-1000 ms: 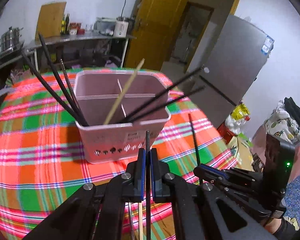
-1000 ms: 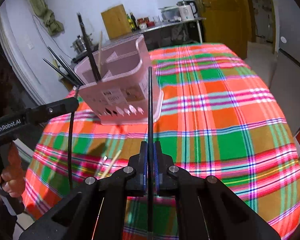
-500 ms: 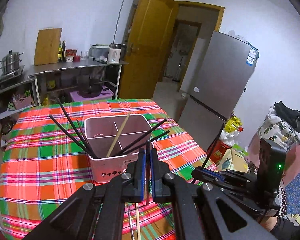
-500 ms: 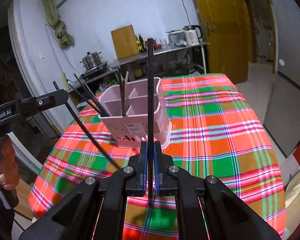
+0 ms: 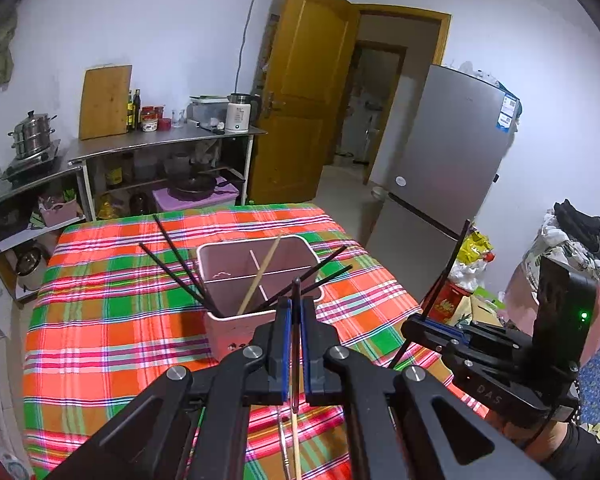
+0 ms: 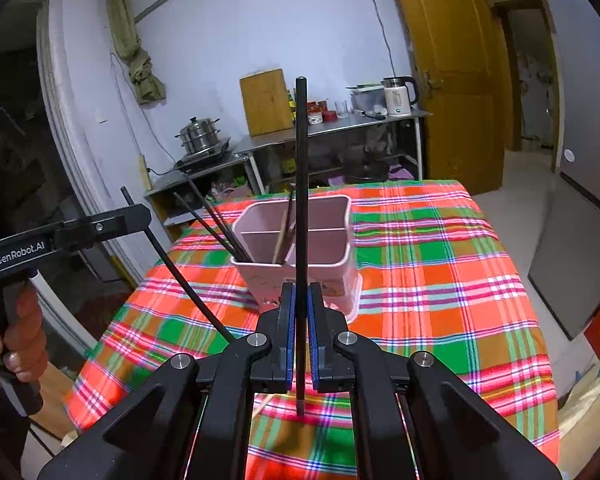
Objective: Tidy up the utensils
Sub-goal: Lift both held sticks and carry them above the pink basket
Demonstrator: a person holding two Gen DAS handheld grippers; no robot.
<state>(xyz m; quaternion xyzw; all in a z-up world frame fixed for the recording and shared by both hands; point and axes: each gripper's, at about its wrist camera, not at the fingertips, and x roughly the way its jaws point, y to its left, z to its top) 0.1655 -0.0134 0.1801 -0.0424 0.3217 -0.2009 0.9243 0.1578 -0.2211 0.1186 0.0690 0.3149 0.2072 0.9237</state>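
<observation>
Presently, the left hand-held gripper (image 5: 295, 312) is pinching a black chopstick (image 5: 296, 344) between its blue pads, the stick running along the gap and its upper tip standing just past the fingertips. The right hand-held gripper (image 6: 301, 300) likewise pinches a second black chopstick (image 6: 301, 200), which rises upright well beyond its fingertips and ends short of the cloth below the jaws. Both are raised above the bench (image 5: 100, 340), which carries a red, green and orange plaid tablecloth (image 6: 440, 280).

Directly ahead of each hand-held gripper stands a pink utensil caddy (image 5: 228, 336) divided into compartments. Several black chopsticks (image 5: 172, 264) lean out of its left side, two more (image 5: 324, 272) lean out to the right, and one wooden chopstick (image 5: 260, 276) leans in the middle; the exact compartments cannot be told. Below the left hand-held gripper, a wooden chopstick (image 5: 296, 444) and a thin metallic utensil (image 5: 284, 448) lie on the cloth.

In the right wrist view, a hand (image 6: 16, 340) grips the handle of the left device at the left edge. Beyond the bench stand a steel shelf unit (image 5: 160, 144), a kettle (image 5: 238, 118) and a refrigerator (image 5: 440, 184).
</observation>
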